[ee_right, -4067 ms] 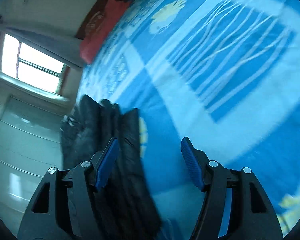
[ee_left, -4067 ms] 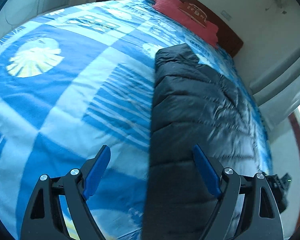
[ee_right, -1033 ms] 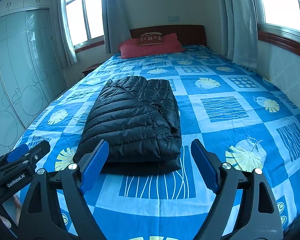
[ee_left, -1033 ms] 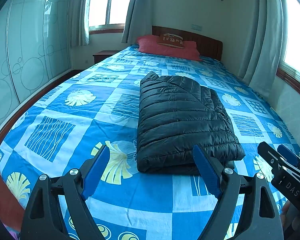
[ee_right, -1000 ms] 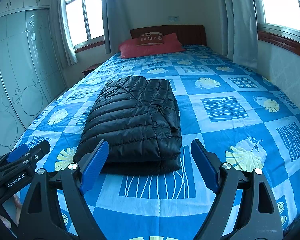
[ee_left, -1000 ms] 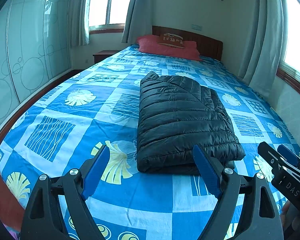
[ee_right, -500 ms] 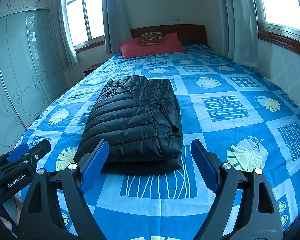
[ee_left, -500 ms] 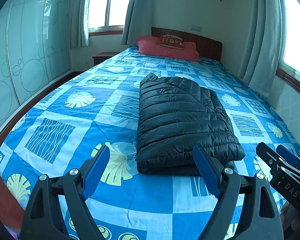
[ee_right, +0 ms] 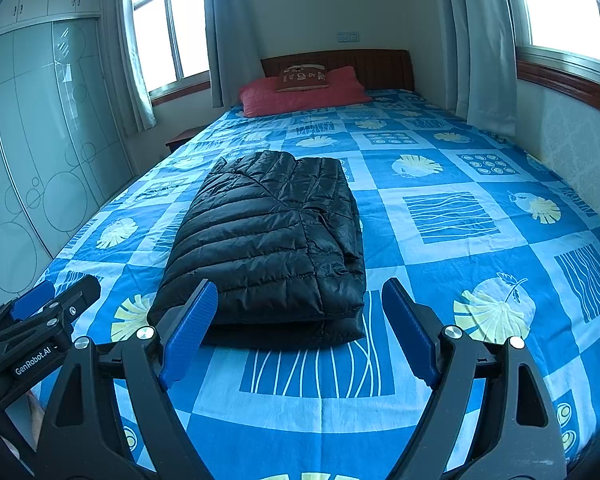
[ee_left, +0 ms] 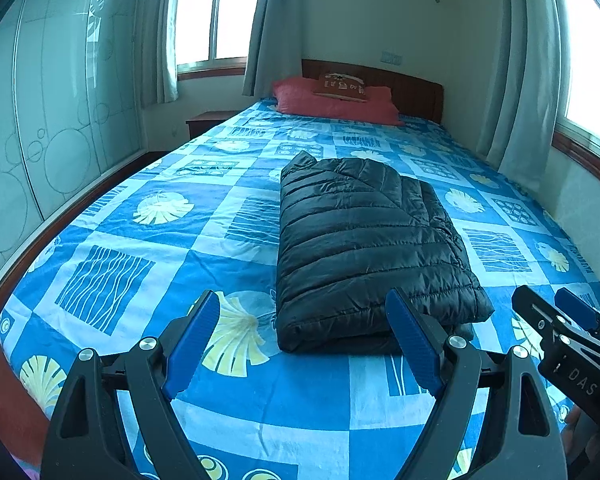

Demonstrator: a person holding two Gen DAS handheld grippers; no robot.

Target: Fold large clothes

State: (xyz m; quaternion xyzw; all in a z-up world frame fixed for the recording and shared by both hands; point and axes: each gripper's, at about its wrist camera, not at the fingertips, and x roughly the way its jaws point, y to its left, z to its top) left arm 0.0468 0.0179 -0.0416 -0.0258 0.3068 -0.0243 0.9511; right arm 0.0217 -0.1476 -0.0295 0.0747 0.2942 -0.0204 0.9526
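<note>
A black quilted puffer jacket (ee_left: 364, 248) (ee_right: 272, 244) lies folded into a thick rectangle on the blue patterned bed (ee_left: 140, 240) (ee_right: 480, 248), its near edge towards me. My left gripper (ee_left: 304, 340) hovers above the foot of the bed, short of the jacket, open with nothing between its blue pads. My right gripper (ee_right: 296, 330) is held back the same way, open and empty. Each gripper shows at the other view's edge: the right gripper (ee_left: 572, 332) at right, the left gripper (ee_right: 44, 312) at left.
Red pillows (ee_left: 332, 102) (ee_right: 300, 94) lie against the wooden headboard (ee_right: 380, 66). A glass-fronted wardrobe (ee_left: 52, 112) lines the left side beyond a narrow floor gap. Curtains (ee_right: 484, 48) and windows stand on the right wall. A nightstand (ee_left: 208, 120) sits beside the bed's head.
Several seconds ago both grippers were low over the bed beside the jacket; since then they have drawn back to the foot of the bed. Over the last second nothing moved.
</note>
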